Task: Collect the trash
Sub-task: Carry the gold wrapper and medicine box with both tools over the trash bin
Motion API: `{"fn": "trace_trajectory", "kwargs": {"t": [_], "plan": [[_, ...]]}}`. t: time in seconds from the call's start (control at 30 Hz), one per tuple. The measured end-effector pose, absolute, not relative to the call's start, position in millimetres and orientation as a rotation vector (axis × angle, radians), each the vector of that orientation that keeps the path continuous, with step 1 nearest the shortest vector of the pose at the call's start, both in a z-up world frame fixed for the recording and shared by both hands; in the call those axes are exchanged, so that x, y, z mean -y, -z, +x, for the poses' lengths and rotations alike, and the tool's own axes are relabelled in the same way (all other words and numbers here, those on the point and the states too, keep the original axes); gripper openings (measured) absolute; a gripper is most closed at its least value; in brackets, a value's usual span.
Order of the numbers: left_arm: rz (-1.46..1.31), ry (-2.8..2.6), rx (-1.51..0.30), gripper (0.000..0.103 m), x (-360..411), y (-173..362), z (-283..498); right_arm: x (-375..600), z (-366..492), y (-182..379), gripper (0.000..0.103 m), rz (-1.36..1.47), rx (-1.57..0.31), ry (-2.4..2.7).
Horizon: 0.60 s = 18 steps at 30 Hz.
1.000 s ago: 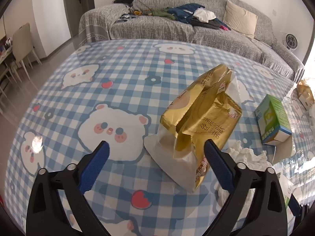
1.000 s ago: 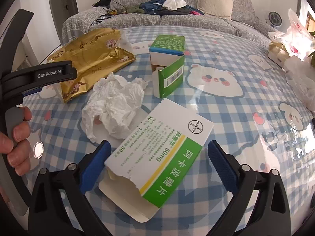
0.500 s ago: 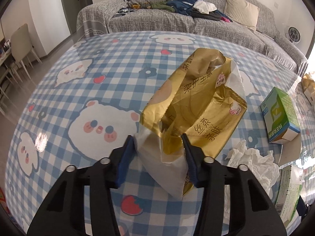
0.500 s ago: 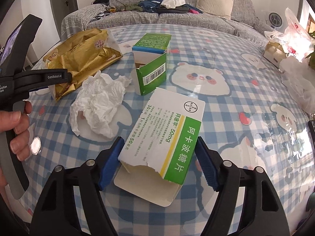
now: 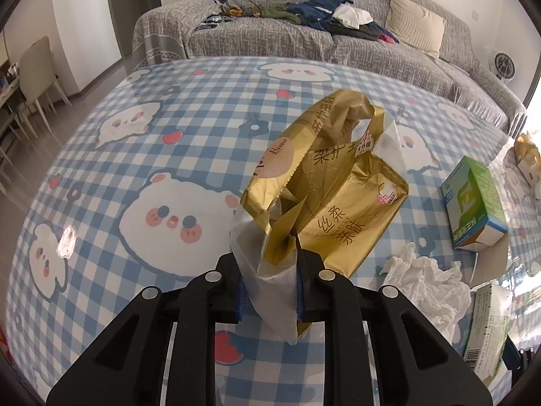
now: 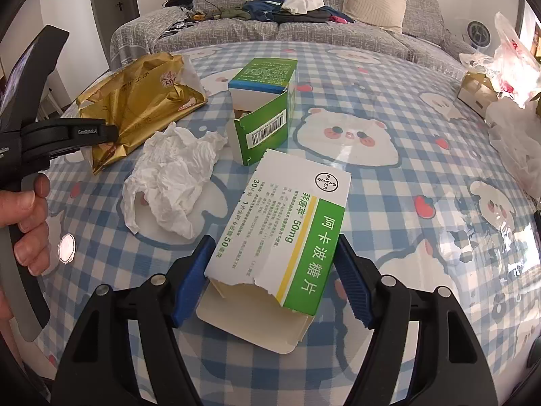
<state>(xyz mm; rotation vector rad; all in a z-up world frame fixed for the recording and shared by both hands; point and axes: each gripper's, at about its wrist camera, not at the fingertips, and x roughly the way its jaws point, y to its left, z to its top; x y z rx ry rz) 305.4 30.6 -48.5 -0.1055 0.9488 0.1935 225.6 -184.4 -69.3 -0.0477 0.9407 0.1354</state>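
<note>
My left gripper [image 5: 268, 287] is shut on the near end of an empty gold tissue wrapper [image 5: 324, 182], which lies on the checked table; the wrapper also shows in the right wrist view [image 6: 135, 108]. My right gripper [image 6: 274, 280] is shut on a torn white-and-green medicine box [image 6: 287, 237], its blue pads pressed on both sides. A crumpled white tissue [image 6: 172, 182] lies left of that box. A second opened green box [image 6: 263, 101] stands behind it.
The table has a blue checked bear-print cloth [image 5: 162, 155]. White plastic bags [image 6: 510, 67] and a small carton sit at its far right. A grey sofa [image 5: 304, 34] with clothes stands beyond. Chairs [image 5: 33, 77] stand at the left.
Both grippers have closed from wide open: the left onto the gold wrapper's end, the right onto the white-and-green box. Both moved slightly forward.
</note>
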Motion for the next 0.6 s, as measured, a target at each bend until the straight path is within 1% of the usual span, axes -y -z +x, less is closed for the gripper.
{"fn": "trace_trajectory", "kwargs": {"t": [0.6], "plan": [[-0.146,-0.173,-0.931,0.019,-40,26,279,188,209,56,0.068,-0.046,-0.929,-0.129]]}}
